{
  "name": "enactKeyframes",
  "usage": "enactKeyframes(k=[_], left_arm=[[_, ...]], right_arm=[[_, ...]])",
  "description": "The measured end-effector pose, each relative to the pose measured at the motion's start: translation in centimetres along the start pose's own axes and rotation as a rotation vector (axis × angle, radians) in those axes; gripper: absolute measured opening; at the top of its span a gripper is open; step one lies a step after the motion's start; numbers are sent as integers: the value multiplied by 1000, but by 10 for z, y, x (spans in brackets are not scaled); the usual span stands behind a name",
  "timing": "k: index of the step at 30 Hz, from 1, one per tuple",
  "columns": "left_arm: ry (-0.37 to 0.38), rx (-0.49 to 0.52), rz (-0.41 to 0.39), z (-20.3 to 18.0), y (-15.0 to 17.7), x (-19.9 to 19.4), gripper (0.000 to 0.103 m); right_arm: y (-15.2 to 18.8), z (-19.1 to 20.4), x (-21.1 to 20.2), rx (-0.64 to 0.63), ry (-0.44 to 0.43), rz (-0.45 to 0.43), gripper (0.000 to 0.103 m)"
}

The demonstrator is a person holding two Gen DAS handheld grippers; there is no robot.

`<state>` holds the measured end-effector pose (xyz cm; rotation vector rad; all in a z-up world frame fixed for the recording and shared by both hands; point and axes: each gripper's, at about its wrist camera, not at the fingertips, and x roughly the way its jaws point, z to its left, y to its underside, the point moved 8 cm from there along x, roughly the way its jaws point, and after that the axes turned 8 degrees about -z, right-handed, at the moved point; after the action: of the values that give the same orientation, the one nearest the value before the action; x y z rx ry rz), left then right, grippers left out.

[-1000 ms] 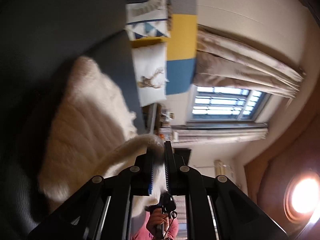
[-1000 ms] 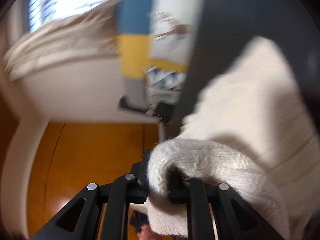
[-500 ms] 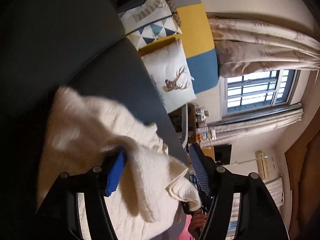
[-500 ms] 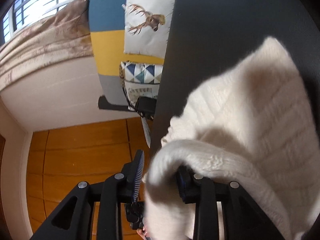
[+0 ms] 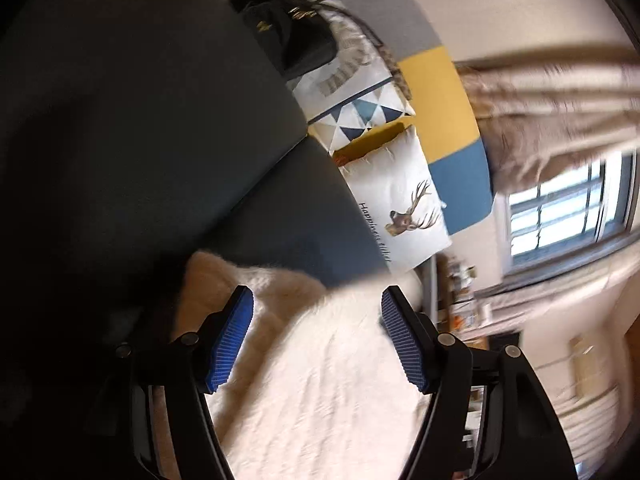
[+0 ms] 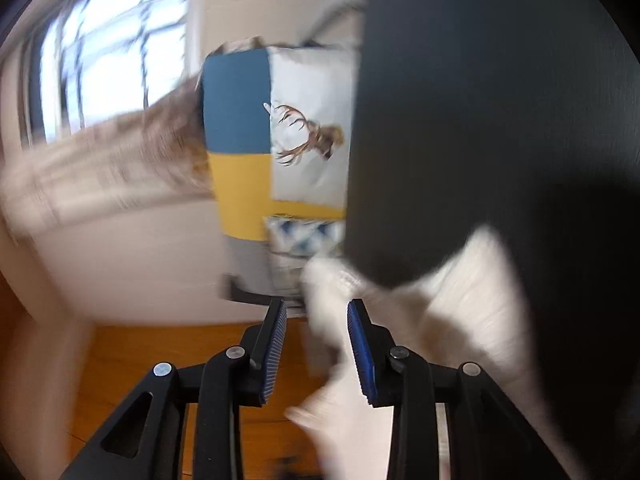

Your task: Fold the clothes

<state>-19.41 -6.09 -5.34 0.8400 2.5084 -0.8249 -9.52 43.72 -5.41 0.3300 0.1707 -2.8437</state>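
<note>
A cream knit sweater (image 5: 320, 380) lies on the dark sofa seat (image 5: 140, 120). My left gripper (image 5: 316, 300) hovers just over it, open wide, its blue pads (image 5: 236, 336) clear of the knit on both sides. In the right wrist view the sweater (image 6: 460, 300) is blurred, and a fold of it hangs between the fingers of my right gripper (image 6: 318, 304). That fold brushes the right pad (image 6: 360, 344), while the other pad stands free with a gap, so this gripper is open and grips nothing.
A white deer-print pillow (image 5: 400, 208) and a triangle-patterned pillow (image 5: 360, 112) lean on the yellow-and-blue sofa end (image 5: 440, 112). A black bag (image 5: 288, 36) sits further back. Orange wooden floor (image 6: 120, 360) runs beside the sofa, below a curtained window (image 6: 112, 60).
Both grippers were shut on folds of the sweater a second ago. Both have since opened and let go, and the knit has dropped onto the sofa. Both hands have turned and pulled back.
</note>
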Motion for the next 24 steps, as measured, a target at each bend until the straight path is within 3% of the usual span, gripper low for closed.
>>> enactKeyframes(k=[3,5,8,11,17,21,24], left_arm=[[-61,228,-64,-19,11,-7,70],[-83,401,-91,-37,24,-5,70],[-138,607,-60,-47,50,8,70],[-168,692,-11,-41,65,7,70],[-191,621,-58,-10,47,-31,70],[-194,557,1,14,38,-35,70],[-201,586,83,23,48,-32,70]], right_arm=[[26,39,2,-416,144,31,33],[64,59,18,-766,271,95,33],[111,64,50,-1163,413,162,31],[120,41,58,-1238,557,187,30],[83,41,3,-974,420,61,30],[74,19,-12,-1018,513,112,31],[80,1,-15,-1001,515,181,31]])
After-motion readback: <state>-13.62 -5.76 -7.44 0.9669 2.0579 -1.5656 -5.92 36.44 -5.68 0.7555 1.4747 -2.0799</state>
